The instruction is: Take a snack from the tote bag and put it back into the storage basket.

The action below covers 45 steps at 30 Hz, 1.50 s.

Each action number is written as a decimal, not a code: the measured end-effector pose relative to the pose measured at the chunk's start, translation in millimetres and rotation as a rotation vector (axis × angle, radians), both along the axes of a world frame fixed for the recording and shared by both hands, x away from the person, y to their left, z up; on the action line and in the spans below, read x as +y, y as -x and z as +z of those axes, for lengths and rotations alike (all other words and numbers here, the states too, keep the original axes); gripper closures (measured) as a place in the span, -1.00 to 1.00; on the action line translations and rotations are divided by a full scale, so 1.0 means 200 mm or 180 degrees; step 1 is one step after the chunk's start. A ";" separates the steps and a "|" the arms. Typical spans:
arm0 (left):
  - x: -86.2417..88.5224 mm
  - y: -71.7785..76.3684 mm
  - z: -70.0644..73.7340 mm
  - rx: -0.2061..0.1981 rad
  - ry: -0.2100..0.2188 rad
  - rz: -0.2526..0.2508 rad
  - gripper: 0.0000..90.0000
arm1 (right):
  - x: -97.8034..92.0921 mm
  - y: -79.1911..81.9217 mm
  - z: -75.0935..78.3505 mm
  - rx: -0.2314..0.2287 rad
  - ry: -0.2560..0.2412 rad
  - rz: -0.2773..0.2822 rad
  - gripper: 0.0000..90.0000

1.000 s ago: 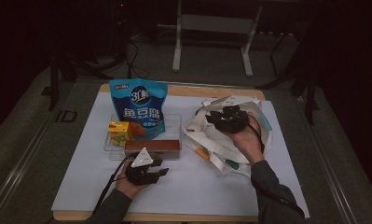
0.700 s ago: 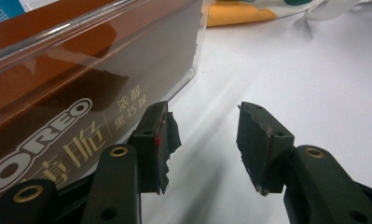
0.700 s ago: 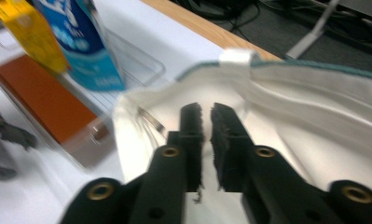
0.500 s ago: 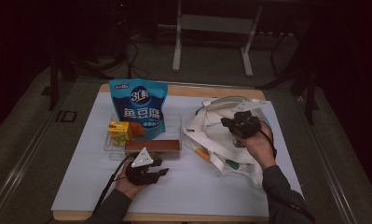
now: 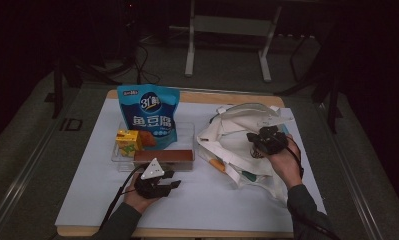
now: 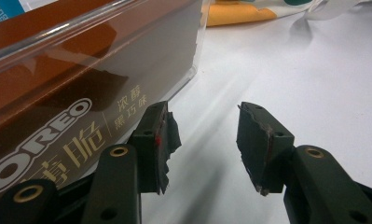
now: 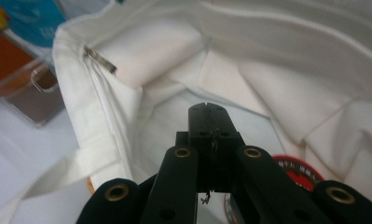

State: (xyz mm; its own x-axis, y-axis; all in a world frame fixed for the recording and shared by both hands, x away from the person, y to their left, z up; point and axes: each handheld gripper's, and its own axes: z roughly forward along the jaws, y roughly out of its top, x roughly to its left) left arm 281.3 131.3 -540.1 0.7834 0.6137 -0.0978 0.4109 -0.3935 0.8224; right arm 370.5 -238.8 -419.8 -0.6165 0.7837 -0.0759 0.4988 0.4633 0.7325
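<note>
- Right gripper (image 7: 207, 109) is seen w/ jaws pressed fully together, nothing visibly caught between them; it is held over the mouth of the white tote bag (image 7: 277, 60), tips pointed into the opening.
- A red-and-black round label (image 7: 298, 170) is glimpsed inside the bag, just beside the gripper's arms; what it belongs to can't be told.
- Left gripper (image 6: 204, 140) is held w/ jaws apart, empty, resting low on the white table cover (image 6: 314, 79), just right of the clear plastic tray (image 6: 104, 56).
- A brown Oreo box (image 6: 39, 140) is seen through the tray wall, next to the left jaw.
- In the high view, the tote bag (image 5: 237, 135) lies at table right, the tray (image 5: 187, 131) at centre-left; a blue snack pouch (image 5: 148, 112) stands at the tray's rear, a yellow carton (image 5: 127, 141) beside it.
- Left gripper (image 5: 176, 185) sits near the table's front edge, well apart from the right gripper (image 5: 254, 142).
</note>
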 end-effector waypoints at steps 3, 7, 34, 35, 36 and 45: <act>0.00 0.00 0.00 -0.0005 -0.0004 -0.0002 0.19 | -0.02 0.00 -0.03 0.0025 0.0073 -0.0027 1.00; 0.00 0.00 0.00 -0.0004 -0.0001 -0.0001 0.19 | -0.04 0.01 -0.07 0.0071 0.0134 -0.0092 1.00; 0.00 0.00 0.00 0.0001 -0.0006 0.0002 0.19 | -0.24 0.04 -0.16 0.0282 0.0210 -0.0384 1.00; 0.00 0.00 0.00 0.0002 -0.0005 0.0003 0.19 | -0.24 0.05 -0.17 0.0289 0.0211 -0.0387 1.00; 0.00 0.00 0.00 0.0002 -0.0006 0.0004 0.19 | -0.25 0.05 -0.17 0.0296 0.0211 -0.0400 1.00; 0.00 0.00 0.00 -0.0001 -0.0013 0.0004 0.19 | -0.31 0.07 -0.22 0.0348 0.0225 -0.0500 1.00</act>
State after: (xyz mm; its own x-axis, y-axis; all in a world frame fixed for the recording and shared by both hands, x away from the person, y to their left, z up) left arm 281.4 131.1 -540.1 0.7828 0.6150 -0.0950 0.4110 -0.3964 0.8209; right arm 357.0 -300.3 -463.7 -0.4945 0.8660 -0.0735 0.6438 0.4218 0.6385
